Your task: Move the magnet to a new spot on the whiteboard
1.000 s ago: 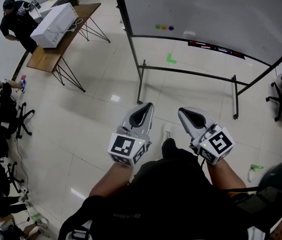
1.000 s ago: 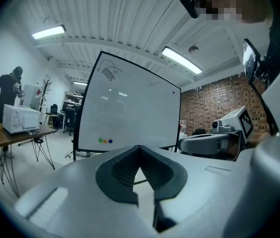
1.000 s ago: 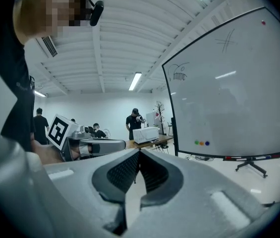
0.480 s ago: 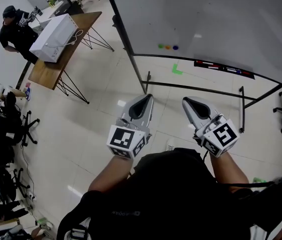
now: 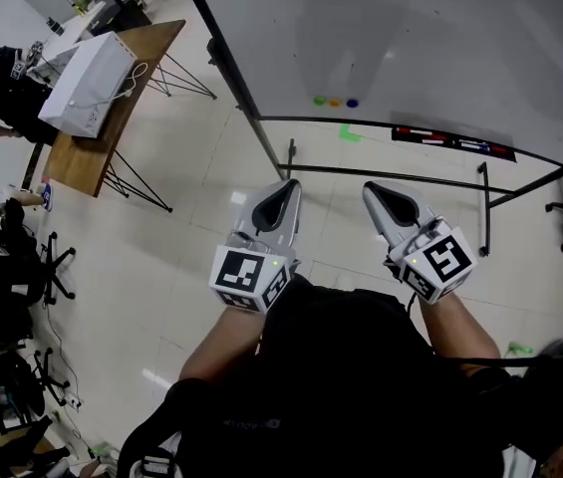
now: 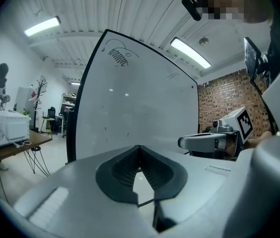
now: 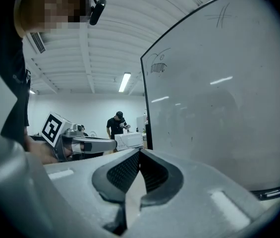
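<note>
Whiteboard (image 5: 411,38), magnets (image 5: 335,102); L tool (image 5: 286,186), R tool (image 5: 372,189) closed

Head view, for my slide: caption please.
Shut and empty, the left claw and right claw face the whiteboard bearing three coloured magnets.

Black shirt (image 5: 351,366), grey marker-cubed claws (image 5: 287,185) (image 5: 372,189)

The black-framed white whiteboard (image 5: 440,38) bears a small green round magnet (image 5: 319,100), an orange round magnet (image 5: 335,102) and a blue round magnet (image 5: 352,103). The grey plastic left claw (image 5: 285,184) and grey plastic right claw (image 5: 372,188) carry black-and-white cubes (square-patterned). The wooden table (image 5: 90,159) is brown.
</note>
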Demonstrator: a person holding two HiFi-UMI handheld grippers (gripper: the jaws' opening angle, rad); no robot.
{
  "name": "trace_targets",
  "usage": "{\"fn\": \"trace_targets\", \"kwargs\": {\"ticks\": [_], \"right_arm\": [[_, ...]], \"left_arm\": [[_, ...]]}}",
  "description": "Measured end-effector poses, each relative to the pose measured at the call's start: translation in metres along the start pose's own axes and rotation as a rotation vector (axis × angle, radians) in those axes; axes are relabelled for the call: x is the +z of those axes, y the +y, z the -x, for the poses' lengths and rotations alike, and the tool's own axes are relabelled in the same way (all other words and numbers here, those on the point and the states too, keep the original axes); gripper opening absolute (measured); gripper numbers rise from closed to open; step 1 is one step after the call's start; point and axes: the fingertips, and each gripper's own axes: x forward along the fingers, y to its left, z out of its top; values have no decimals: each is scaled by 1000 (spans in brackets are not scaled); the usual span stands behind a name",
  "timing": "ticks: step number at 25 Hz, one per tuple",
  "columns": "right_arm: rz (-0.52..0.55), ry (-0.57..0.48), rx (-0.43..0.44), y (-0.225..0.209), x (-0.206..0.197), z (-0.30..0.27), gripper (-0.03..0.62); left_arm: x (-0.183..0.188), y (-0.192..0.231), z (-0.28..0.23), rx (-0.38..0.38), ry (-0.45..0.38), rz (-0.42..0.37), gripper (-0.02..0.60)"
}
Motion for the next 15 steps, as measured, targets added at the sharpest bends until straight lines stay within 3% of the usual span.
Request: {"fn": "trace_targets", "kwargs": {"ticks": [10, 15], "right_arm": [[3, 18, -161, -3, 3, -77, 0], [49, 28, -343, -20, -9, -102, 0]], "left_arm": [[15, 81, -27, -138, -8, -13, 15], [12, 117, -45, -199, -14, -33, 15]]}}
